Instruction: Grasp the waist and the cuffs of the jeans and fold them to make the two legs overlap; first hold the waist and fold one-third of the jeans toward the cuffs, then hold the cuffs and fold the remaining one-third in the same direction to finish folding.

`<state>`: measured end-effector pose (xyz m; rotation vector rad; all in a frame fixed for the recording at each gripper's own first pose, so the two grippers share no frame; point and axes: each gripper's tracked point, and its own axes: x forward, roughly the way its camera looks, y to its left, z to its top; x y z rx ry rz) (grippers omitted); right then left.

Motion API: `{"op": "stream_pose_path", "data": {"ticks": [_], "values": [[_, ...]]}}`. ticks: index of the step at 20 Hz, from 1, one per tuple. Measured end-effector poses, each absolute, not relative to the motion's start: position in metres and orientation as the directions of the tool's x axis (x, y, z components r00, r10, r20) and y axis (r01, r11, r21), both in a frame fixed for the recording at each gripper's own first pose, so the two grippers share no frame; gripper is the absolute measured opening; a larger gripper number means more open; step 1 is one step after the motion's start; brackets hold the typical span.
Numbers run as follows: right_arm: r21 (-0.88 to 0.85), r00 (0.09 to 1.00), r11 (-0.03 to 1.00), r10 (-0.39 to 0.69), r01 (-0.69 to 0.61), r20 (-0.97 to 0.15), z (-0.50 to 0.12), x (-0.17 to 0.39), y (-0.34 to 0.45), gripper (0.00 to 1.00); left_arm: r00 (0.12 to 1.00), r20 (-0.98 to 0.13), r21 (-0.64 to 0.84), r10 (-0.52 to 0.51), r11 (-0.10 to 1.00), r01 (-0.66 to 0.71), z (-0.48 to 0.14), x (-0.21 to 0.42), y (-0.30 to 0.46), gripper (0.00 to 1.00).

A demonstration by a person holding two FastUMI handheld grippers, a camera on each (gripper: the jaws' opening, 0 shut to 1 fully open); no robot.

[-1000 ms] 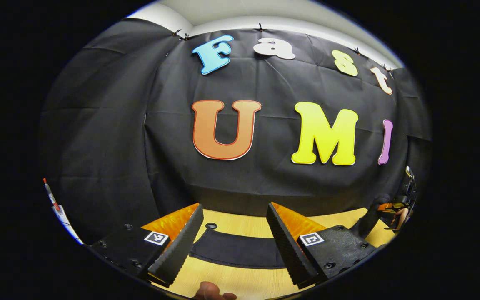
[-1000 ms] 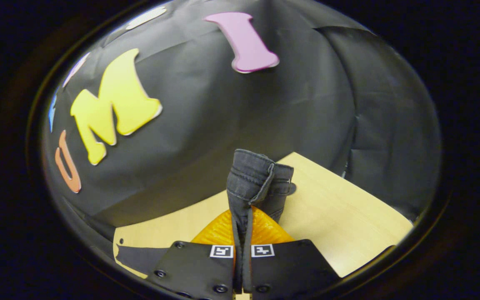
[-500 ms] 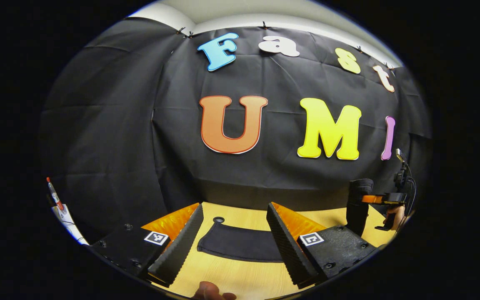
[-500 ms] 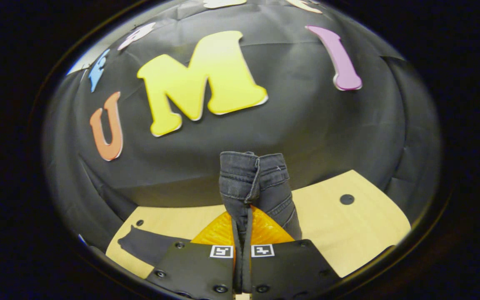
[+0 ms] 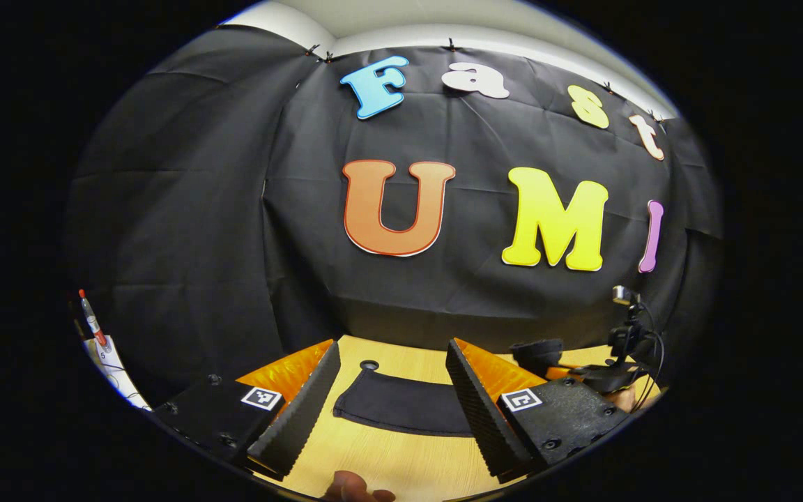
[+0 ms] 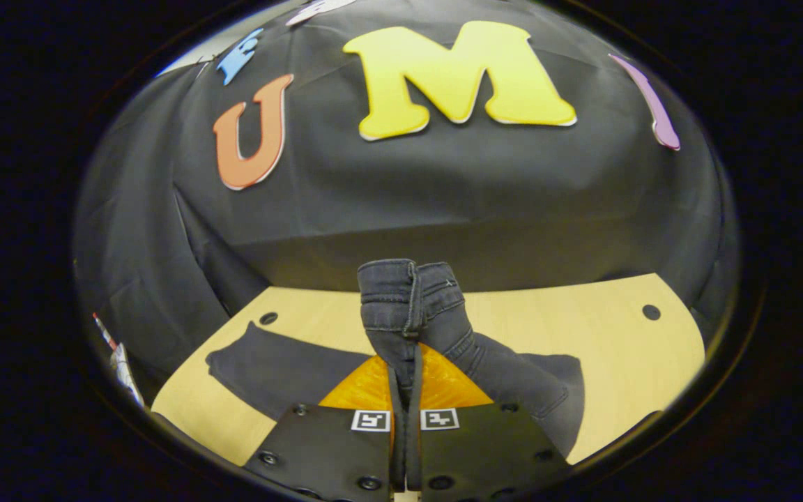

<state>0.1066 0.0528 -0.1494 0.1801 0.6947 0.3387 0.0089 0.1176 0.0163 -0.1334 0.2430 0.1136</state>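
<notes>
On the wooden table (image 6: pixel 603 335), the dark jeans (image 6: pixel 269 362) lie spread flat, except for the waist (image 6: pixel 408 300), which is bunched up and lifted off the table in the right gripper (image 6: pixel 405 390). Its two fingers are pressed together on the waistband, with a doubled wad of denim sticking up past the tips. From the waist, the fabric drapes back down to the table on the near-right side.

The left gripper (image 5: pixel 391 401) hangs above the table with its fingers wide apart and nothing between them. The cuff end of the jeans (image 5: pixel 401 411) lies flat on the table right under that gap, not touched by either finger.

What could go wrong, as far as I can judge:

- The right gripper only has a small bite of a thick waistband. If it swings over fast, the weight of the trailing denim could pull the wad out and the fold drops halfway.
- It's holding the waist at one spot, so the far side of the waistband may lag and the fold would land crooked or twisted.
- Nothing pins the cuffs to the table. Dragging the waist across could slide the whole pair instead of folding it.
</notes>
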Motion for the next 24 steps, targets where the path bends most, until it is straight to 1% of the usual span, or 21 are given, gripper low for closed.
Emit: {"op": "stream_pose_path", "data": {"ticks": [5,6,8,10,11,12,13,14,15,18,20,22,24], "values": [[0.202,0.652,0.929,0.363,-0.31,-0.666,-0.192,0.08,0.074,0.01,0.967,-0.24,-0.13,0.089,0.984,-0.122,0.017,0.009,0.117,0.98],[0.191,0.634,0.928,0.36,-0.32,-0.685,-0.206,0.071,0.08,0.0,0.967,-0.238,-0.133,0.087,0.984,-0.121,0.017,0.008,0.116,0.99],[0.18,0.589,0.922,0.361,-0.344,-0.723,-0.234,0.062,0.09,0.02,0.968,-0.235,-0.134,0.087,0.984,-0.121,0.017,0.009,0.116,0.98],[0.213,0.549,0.904,0.397,-0.37,-0.735,-0.248,0.048,0.103,0.08,0.968,-0.229,-0.135,0.099,0.982,-0.133,0.018,0.009,0.119,0.98],[0.225,0.534,0.897,0.412,-0.38,-0.739,-0.248,0.043,0.106,0.18,0.968,-0.223,-0.138,0.113,0.98,-0.146,0.019,0.009,0.121,0.98],[0.229,0.538,0.892,0.422,-0.389,-0.73,-0.25,0.044,0.112,0.26,0.968,-0.22,-0.147,0.117,0.977,-0.151,0.019,0.01,0.119,0.98],[0.217,0.541,0.892,0.418,-0.397,-0.73,-0.249,0.046,0.111,0.5,0.968,-0.222,-0.159,0.12,0.975,-0.158,0.018,0.009,0.12,0.98],[0.231,0.531,0.882,0.437,-0.41,-0.725,-0.248,0.043,0.115,0.48,0.967,-0.223,-0.171,0.125,0.971,-0.165,0.018,0.008,0.121,0.98],[0.298,0.508,0.855,0.498,-0.425,-0.703,-0.238,0.036,0.124,0.61,0.965,-0.229,-0.184,0.129,0.968,-0.173,0.017,0.008,0.121,0.98],[0.241,0.55,0.872,0.46,-0.426,-0.697,-0.228,0.047,0.117,0.98,0.961,-0.251,-0.27,0.115,0.945,-0.183,0.014,0.014,0.12,0.98],[0.244,0.578,0.874,0.466,-0.421,-0.67,-0.21,0.056,0.109,1.0,0.956,-0.272,-0.335,0.11,0.921,-0.201,0.004,0.018,0.125,0.98],[0.242,0.645,0.888,0.453,-0.392,-0.616,-0.178,0.077,0.088,0.99,0.948,-0.307,-0.419,0.085,0.882,-0.215,-0.014,0.03,0.128,0.98],[0.238,0.715,0.902,0.43,-0.359,-0.551,-0.144,0.101,0.064,0.99,0.934,-0.357,-0.524,0.032,0.82,-0.229,-0.034,0.038,0.126,0.99]]}}
